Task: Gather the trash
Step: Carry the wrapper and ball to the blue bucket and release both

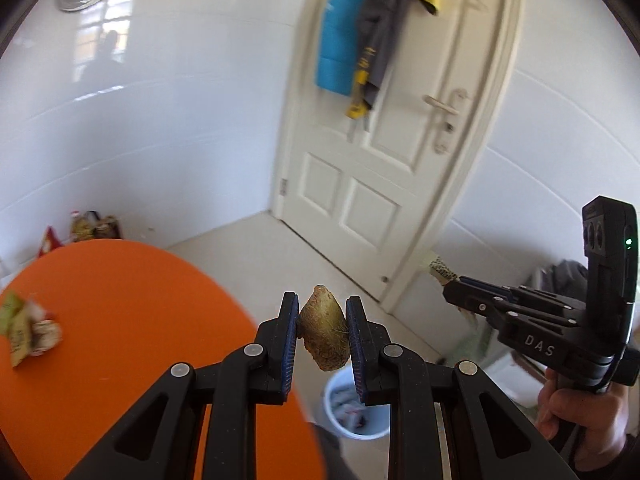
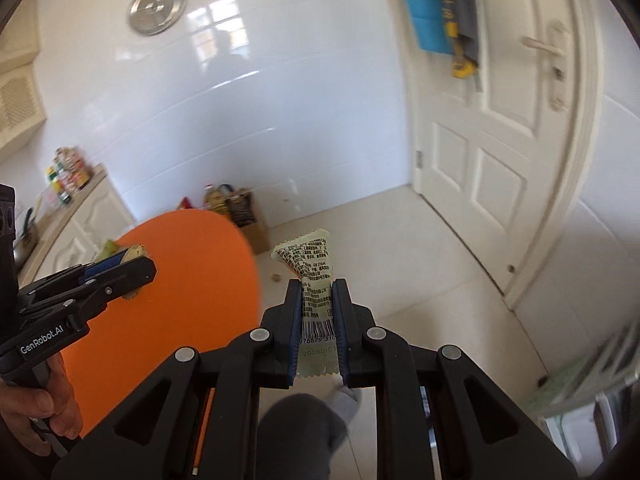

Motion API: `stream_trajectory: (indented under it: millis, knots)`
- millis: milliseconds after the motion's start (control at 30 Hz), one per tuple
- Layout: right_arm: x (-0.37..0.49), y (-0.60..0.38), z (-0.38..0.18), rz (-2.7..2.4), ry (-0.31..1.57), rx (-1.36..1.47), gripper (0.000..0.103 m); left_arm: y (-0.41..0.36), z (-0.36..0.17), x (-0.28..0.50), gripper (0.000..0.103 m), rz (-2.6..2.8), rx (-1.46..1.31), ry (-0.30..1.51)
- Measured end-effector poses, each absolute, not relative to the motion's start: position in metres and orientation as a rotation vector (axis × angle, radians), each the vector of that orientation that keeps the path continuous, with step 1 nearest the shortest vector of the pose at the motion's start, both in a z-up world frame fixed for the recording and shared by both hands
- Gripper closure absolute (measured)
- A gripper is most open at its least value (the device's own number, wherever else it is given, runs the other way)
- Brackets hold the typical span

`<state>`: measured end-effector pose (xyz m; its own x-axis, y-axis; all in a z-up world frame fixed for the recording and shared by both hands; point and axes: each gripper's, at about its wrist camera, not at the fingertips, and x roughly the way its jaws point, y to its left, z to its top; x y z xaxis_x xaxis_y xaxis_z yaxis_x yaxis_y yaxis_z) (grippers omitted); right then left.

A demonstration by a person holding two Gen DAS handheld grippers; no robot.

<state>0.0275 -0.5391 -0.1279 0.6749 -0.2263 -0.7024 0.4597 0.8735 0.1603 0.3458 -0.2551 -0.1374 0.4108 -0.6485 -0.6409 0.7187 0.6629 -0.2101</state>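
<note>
Orange tabletop fills the lower left, and both tools are off its edge with a catch each; the left gripper is clamped on a brownish, fibrous scrap, some peel or husk by the look of it, pinched between the blue pads and held out over the pale floor; the right gripper is squeezed tight on a crinkled wrapper printed with a barcode, its twisted end sticking up beyond the fingertips; so both pieces of trash are in the air, neither on the table nor in the bin; the bin, a pale blue tub with rubbish already inside, sits on the floor just past the table's rim, low in the left view and partly hidden behind the left fingers; the right gripper also shows in that view, out to the side near the white door; my read is that this is the carry step, pick-up done, drop not yet made; next comes lining each load up above the bin's mouth, lowering, then letting the jaws part so the scrap and the wrapper fall in; the light wrapper may drift or cling to a pad, so a low release seems wise; more crumpled packets lie on the table, waiting for another trip.
</note>
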Motion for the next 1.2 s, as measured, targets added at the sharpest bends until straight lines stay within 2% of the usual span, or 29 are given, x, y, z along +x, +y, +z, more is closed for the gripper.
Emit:
stream_trajectory:
  millis: [267, 700, 767, 833, 900, 967, 1067, 1100, 1133, 1200]
  knots:
    - [-0.026, -0.619, -0.196, -0.532, 0.829, 0.52, 0.088, -0.351, -0.199, 0.354, 0.083, -0.991, 0.189, 0.941]
    - [-0.044, -0.696, -0.3, -0.605, 0.954, 0.748, 0.085, -0.466, -0.308, 0.405, 0.081, -0.99, 0.317, 1.226]
    - [-0.046, -0.706, -0.316, -0.614, 0.978, 0.78, 0.083, -0.484, -0.323, 0.418, 0.07, -0.967, 0.345, 1.249]
    - [-0.049, -0.711, -0.325, -0.625, 0.996, 0.792, 0.081, -0.512, -0.325, 0.429, 0.041, -0.94, 0.361, 1.25]
    - [-0.053, -0.716, -0.33, -0.629, 0.993, 0.812, 0.074, -0.515, -0.324, 0.433, 0.032, -0.92, 0.366, 1.226]
    - [-0.056, -0.72, -0.332, -0.643, 0.981, 0.83, 0.043, -0.519, -0.325, 0.43, 0.026, -0.904, 0.378, 1.225]
    - [-0.058, -0.72, -0.329, -0.652, 0.966, 0.831, 0.017, -0.514, -0.319, 0.423, 0.023, -0.861, 0.389, 1.216]
    - [-0.058, -0.719, -0.329, -0.658, 0.964, 0.828, 0.012, -0.518, -0.321, 0.42, 0.021, -0.849, 0.389, 1.217]
    - [-0.058, -0.718, -0.327, -0.673, 0.962, 0.819, 0.003, -0.523, -0.322, 0.418, 0.019, -0.838, 0.388, 1.213]
    - [-0.059, -0.714, -0.325, -0.701, 0.963, 0.807, 0.0, -0.518, -0.316, 0.411, 0.018, -0.816, 0.391, 1.194]
